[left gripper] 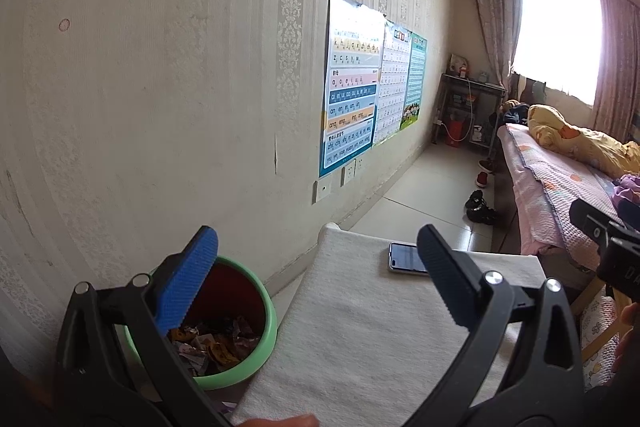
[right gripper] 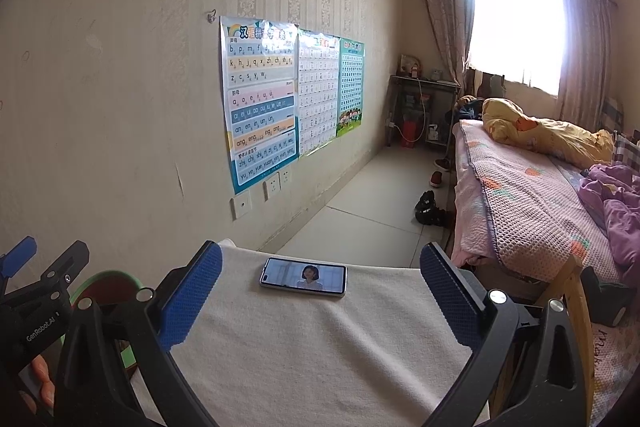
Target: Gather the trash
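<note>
While your left gripper [left gripper: 320,283] and right gripper [right gripper: 320,291] hover over the cloth-covered table [right gripper: 312,351], both gape wide, holding nothing. Trash [left gripper: 216,345] sits inside the green bin [left gripper: 268,323] just left of the table; a phone [right gripper: 303,275] lies at the far edge.

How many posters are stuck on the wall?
3, side by side on the wall: the big blue letter poster nearest, a white chart in the middle, and a green chart farthest, toward the window.
</note>
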